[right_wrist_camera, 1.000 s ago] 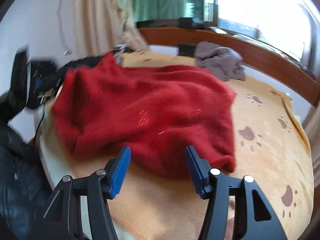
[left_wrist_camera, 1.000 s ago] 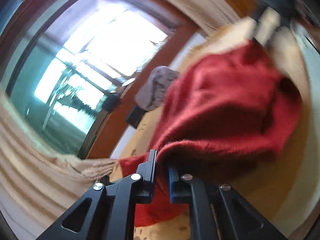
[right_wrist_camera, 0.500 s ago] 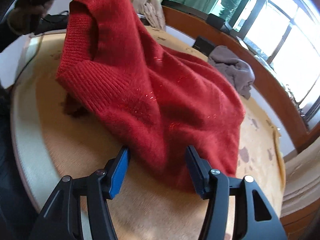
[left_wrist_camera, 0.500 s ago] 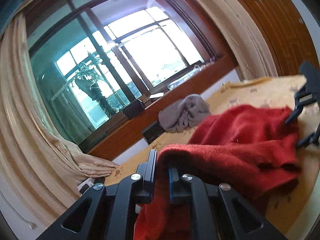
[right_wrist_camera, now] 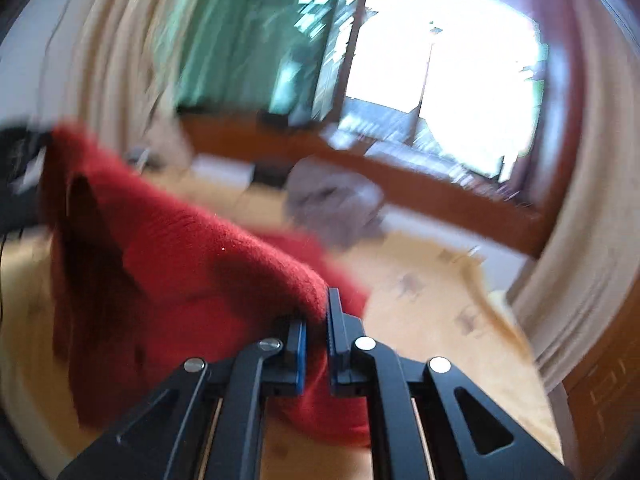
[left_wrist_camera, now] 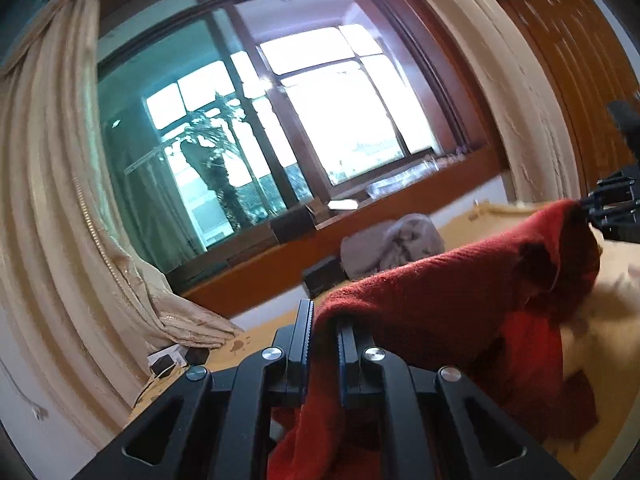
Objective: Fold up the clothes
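Fingers on both grippers were clamped on the red sweater (left_wrist_camera: 452, 304): left gripper (left_wrist_camera: 323, 330) pinched one edge of the knit between its pads, right gripper (right_wrist_camera: 317, 322) pinched another edge, jaws nearly together with fabric between them. Sweater was lifted and stretched between the two, upper edge taut from one grip to the other, rest of it sagging toward the bed (right_wrist_camera: 432, 312). In the left wrist view the fabric ran from the fingers up to the right, where the right gripper's black frame (left_wrist_camera: 618, 208) showed at the far corner; loose folds hung below, lower part bunched on the bed. In the right wrist view the sweater spread left from the fingers, a dark open fold (right_wrist_camera: 86, 216) near its far end; view was motion-blurred. Knit looked fuzzy, deep red, with a ribbed band along the edge. Bed cover was tan with brown paw prints (right_wrist_camera: 408, 282). Grey garment (left_wrist_camera: 394, 240) lay crumpled farther back on the bed, well apart from the sweater. Behind it: wooden ledge, big window (left_wrist_camera: 320, 120), beige curtains (left_wrist_camera: 52, 184) at the sides. Nothing stood between the two grips besides the sweater itself.
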Motion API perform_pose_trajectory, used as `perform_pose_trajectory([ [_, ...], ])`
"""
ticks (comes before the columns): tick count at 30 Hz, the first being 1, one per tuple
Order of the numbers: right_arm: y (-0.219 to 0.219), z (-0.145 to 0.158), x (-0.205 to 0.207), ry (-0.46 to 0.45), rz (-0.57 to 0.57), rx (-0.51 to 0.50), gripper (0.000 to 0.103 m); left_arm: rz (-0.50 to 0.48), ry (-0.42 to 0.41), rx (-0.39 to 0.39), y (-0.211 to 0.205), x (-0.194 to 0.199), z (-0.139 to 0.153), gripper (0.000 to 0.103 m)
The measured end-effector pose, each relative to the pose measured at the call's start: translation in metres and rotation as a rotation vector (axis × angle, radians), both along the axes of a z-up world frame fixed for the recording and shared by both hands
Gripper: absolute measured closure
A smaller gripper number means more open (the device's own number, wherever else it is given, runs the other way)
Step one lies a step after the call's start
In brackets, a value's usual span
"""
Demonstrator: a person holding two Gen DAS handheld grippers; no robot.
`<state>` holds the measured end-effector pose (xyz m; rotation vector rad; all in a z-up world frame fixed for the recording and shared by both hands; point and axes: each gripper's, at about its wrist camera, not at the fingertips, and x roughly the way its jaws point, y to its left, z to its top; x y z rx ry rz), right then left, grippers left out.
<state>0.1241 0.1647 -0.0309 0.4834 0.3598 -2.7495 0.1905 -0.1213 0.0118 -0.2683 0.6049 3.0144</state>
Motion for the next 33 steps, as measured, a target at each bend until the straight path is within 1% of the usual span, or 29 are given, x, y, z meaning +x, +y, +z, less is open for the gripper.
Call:
perform_pose_trajectory([
  [3,-0.001,0.027,0.002,0.105,-0.05,-0.063,0.094,0.006,0.077,0.05,-0.001,0.004,0.017,0.092],
  [6,-0.004,0.049,0.007,0.205,-0.082,-0.096,0.094,0.024,0.156,0.076,-0.001,0.012,0.035,0.092],
  [9,-0.005,0.075,0.014,0.297,-0.112,-0.159,0.094,0.033,0.235,0.104,-0.003,0.024,0.053,0.092],
  [13,-0.005,0.107,0.03,0.428,-0.158,-0.232,0.094,0.016,0.314,0.114,0.001,0.042,0.075,0.092],
  [17,0.0,0.135,0.054,0.536,-0.179,-0.298,0.094,-0.016,0.392,0.134,0.005,0.065,0.101,0.092],
  [21,0.003,0.163,0.083,0.652,-0.187,-0.347,0.094,-0.037,0.483,0.167,0.005,0.097,0.13,0.092],
  [24,-0.001,0.187,0.114,0.762,-0.183,-0.353,0.094,-0.027,0.596,0.161,0.008,0.133,0.152,0.092],
  [28,-0.007,0.214,0.15,0.866,-0.167,-0.375,0.094,-0.026,0.698,0.185,0.0,0.175,0.181,0.092],
  [30,-0.006,0.225,0.164,0.923,-0.168,-0.383,0.094,-0.01,0.762,0.175,-0.003,0.193,0.192,0.092],
  [33,-0.005,0.241,0.186,1.009,-0.18,-0.4,0.094,0.059,0.883,0.16,-0.007,0.221,0.207,0.091],
])
